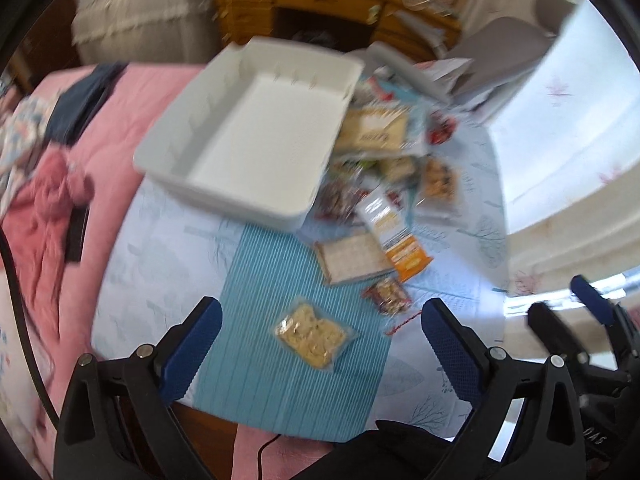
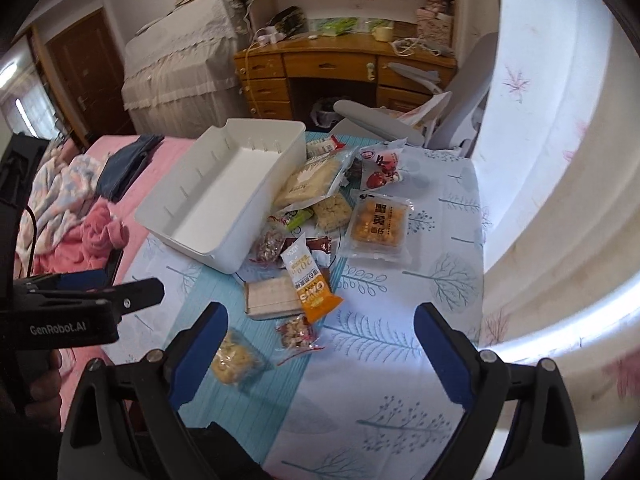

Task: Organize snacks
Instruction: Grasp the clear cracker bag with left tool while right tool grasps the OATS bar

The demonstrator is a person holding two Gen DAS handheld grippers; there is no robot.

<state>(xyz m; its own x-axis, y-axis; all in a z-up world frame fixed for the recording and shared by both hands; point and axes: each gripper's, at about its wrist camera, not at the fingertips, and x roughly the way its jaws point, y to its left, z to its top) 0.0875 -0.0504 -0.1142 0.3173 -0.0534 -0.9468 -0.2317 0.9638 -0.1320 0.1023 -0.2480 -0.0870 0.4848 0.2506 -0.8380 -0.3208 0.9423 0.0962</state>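
Note:
A white plastic bin [image 1: 256, 132] [image 2: 224, 196] stands empty on the table's left side. Several snack packets lie in a heap to its right, among them an orange bar [image 1: 394, 232] [image 2: 310, 284], a beige wafer pack [image 1: 352, 256] [image 2: 272, 296], a yellow-ball pack [image 2: 378, 222] and a small nut bar [image 1: 388, 298] [image 2: 298, 334]. A clear pack of yellow biscuit [image 1: 314, 336] [image 2: 234, 356] lies nearest on the blue striped mat. My left gripper [image 1: 320, 356] is open above that pack, holding nothing. My right gripper [image 2: 320, 356] is open and empty over the table's near edge.
A tree-print cloth [image 2: 420, 280] covers the table. A pink bed with clothes [image 1: 52, 184] lies on the left. A grey chair [image 2: 400, 124] and a wooden desk [image 2: 340, 68] stand behind the table. A curtain [image 2: 552, 160] hangs on the right.

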